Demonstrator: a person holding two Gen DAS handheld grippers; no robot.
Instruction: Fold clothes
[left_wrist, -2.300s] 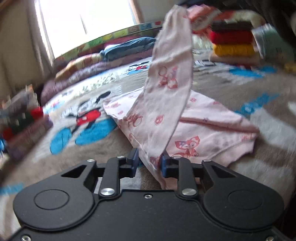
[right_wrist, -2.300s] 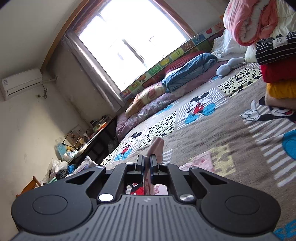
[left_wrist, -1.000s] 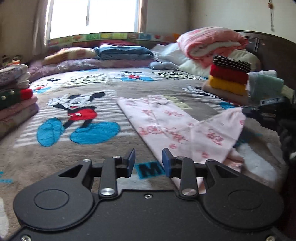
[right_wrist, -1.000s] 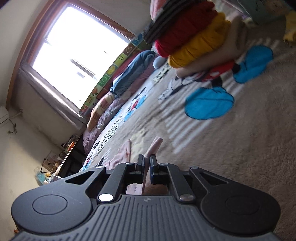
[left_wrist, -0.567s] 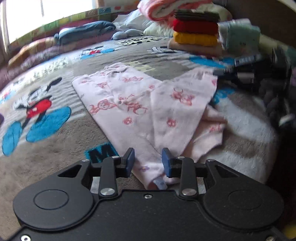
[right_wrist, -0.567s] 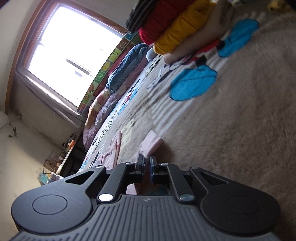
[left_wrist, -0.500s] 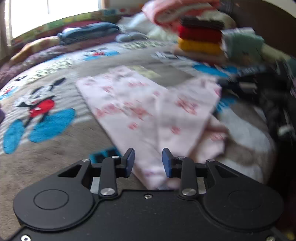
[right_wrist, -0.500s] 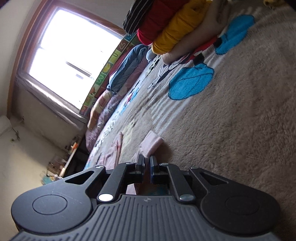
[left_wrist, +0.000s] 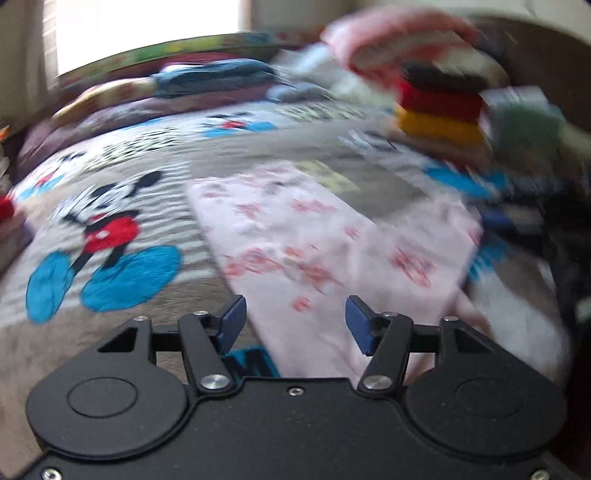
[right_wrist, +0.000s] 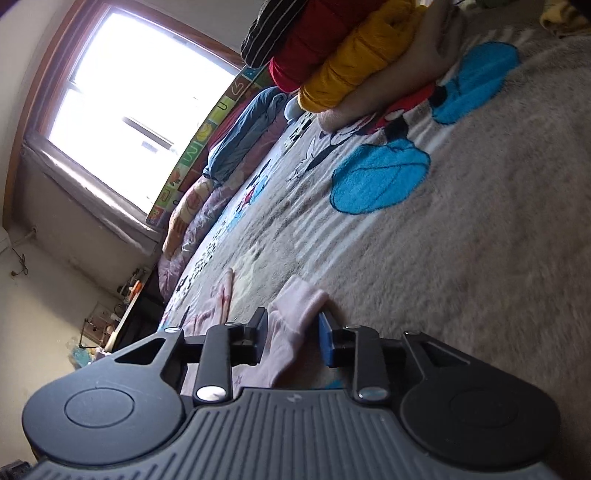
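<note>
While the pink printed garment (left_wrist: 314, 236) lies spread on the bed (left_wrist: 258, 155) with one flap already laid across its body, the fold appears only partly done: further folds and a transfer to a pile seem to remain. Left hand-held gripper (left_wrist: 293, 319): fingers wide apart, holding nothing, poised just above the garment's near edge, which runs ahead of it and off to its right. Right hand-held gripper (right_wrist: 291, 332): fingers parted, with a pink cuff or hem (right_wrist: 291, 314) lying loosely between them, unclamped, resting on the blanket. Ahead and to the right of both grippers stands a stack of folded clothes (right_wrist: 332, 55), black-striped, red and yellow, well apart from the garment. Open blanket lies to the left of the left gripper and ahead of the right one, judged ample room for the next fold; motion blur in the left view hides the garment's far edges.
</note>
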